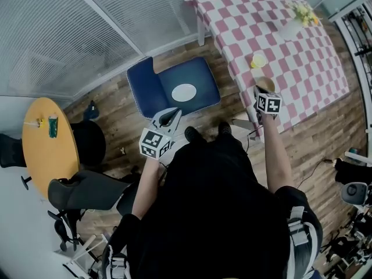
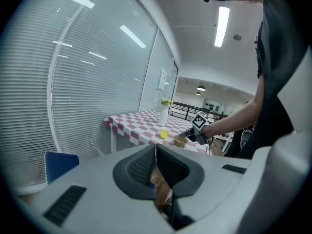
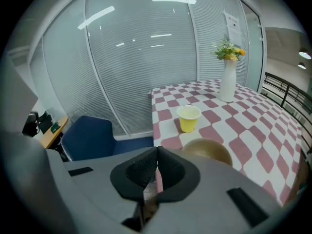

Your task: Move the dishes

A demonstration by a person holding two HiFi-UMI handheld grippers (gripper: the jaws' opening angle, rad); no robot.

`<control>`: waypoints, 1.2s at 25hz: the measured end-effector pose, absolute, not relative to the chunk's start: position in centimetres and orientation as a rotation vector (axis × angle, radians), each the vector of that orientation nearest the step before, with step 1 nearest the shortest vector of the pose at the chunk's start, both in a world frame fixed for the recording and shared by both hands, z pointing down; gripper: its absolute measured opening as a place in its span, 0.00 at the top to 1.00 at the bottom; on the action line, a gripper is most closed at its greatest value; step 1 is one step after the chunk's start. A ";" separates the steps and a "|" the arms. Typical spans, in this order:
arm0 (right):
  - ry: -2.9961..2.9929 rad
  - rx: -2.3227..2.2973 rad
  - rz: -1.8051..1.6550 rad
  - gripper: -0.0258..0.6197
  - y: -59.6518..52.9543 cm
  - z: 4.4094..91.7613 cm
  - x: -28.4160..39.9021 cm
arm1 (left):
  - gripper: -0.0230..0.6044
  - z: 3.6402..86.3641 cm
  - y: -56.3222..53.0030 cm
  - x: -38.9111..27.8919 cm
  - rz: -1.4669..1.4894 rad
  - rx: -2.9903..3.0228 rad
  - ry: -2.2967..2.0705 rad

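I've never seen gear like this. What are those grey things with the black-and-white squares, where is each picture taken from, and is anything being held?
No robot here: a person holds a two-jaw pinching tool in each hand, the left gripper and the right gripper. The patterned cubes are parts of them. One picture looks down from a camera on the person's head; the other two look along each gripper's jaws. On the checked table stand a yellow cup, a brown bowl and a vase of flowers. A white plate lies on the blue chair. Both grippers are shut, with nothing between their jaws.
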State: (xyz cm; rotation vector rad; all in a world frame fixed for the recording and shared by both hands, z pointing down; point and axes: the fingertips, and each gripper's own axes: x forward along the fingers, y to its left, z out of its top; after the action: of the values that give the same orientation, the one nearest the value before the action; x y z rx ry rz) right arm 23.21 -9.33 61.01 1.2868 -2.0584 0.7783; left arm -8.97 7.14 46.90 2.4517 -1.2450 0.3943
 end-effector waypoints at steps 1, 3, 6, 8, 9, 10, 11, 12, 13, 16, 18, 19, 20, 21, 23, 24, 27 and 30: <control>-2.066 1.267 0.777 0.93 -9.0 61.2 22.0 | 0.92 47.0 7.5 -9.7 0.393 2.446 -1.249; -2.066 1.236 0.761 0.93 -8.3 61.3 19.6 | 0.92 47.1 8.1 -11.1 0.390 2.436 -1.257; -2.076 1.168 0.756 0.93 -7.2 61.8 16.4 | 0.92 47.5 9.1 -12.8 0.386 2.423 -1.267; -2.089 1.114 0.772 0.93 -6.4 62.5 14.3 | 0.92 47.9 9.6 -14.0 0.382 2.405 -1.281; -2.092 1.087 0.781 0.93 -6.0 62.9 13.5 | 0.92 48.0 9.7 -14.5 0.379 2.396 -1.291; -2.091 1.063 0.787 0.93 -5.7 63.3 12.9 | 0.92 48.1 9.9 -14.9 0.375 2.388 -1.303; -2.088 1.039 0.789 0.93 -5.4 63.7 12.3 | 0.92 48.1 10.0 -15.2 0.371 2.380 -1.316; -2.083 1.015 0.790 0.93 -5.2 64.2 11.6 | 0.92 48.2 10.2 -15.6 0.369 2.372 -1.330; -2.078 0.992 0.791 0.93 -5.0 64.6 11.0 | 0.92 48.3 10.4 -16.1 0.368 2.360 -1.344; -2.056 0.924 0.792 0.93 -4.3 66.1 9.4 | 0.92 49.0 10.9 -17.2 0.366 2.321 -1.373; -2.054 0.877 0.793 0.93 -4.1 66.9 8.4 | 0.92 49.4 11.2 -17.6 0.367 2.302 -1.387; -2.057 0.851 0.793 0.93 -4.1 67.3 7.9 | 0.92 49.5 11.4 -17.8 0.368 2.292 -1.395; -2.061 0.826 0.793 0.93 -4.0 67.6 7.5 | 0.92 49.7 11.5 -17.9 0.368 2.282 -1.403; -2.064 0.803 0.795 0.93 -3.9 67.9 7.1 | 0.92 49.8 11.5 -18.0 0.364 2.273 -1.413; -2.069 0.758 0.801 0.93 -4.0 68.5 6.2 | 0.92 49.9 11.3 -18.4 0.353 2.256 -1.436; -2.073 0.733 0.803 0.93 -4.1 68.7 5.7 | 0.92 50.0 11.2 -18.6 0.346 2.246 -1.448; -2.074 0.663 0.806 0.93 -4.6 69.5 4.3 | 0.92 50.2 10.7 -19.1 0.334 2.214 -1.474; -2.057 0.635 0.797 0.93 -5.5 70.2 3.5 | 0.92 50.5 9.6 -19.2 0.338 2.198 -1.467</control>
State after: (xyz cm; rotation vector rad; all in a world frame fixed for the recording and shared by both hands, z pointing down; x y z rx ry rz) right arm 3.45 -5.53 70.18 0.6346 -2.0570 0.7967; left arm -19.19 9.57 50.45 2.1984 -1.4668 0.3376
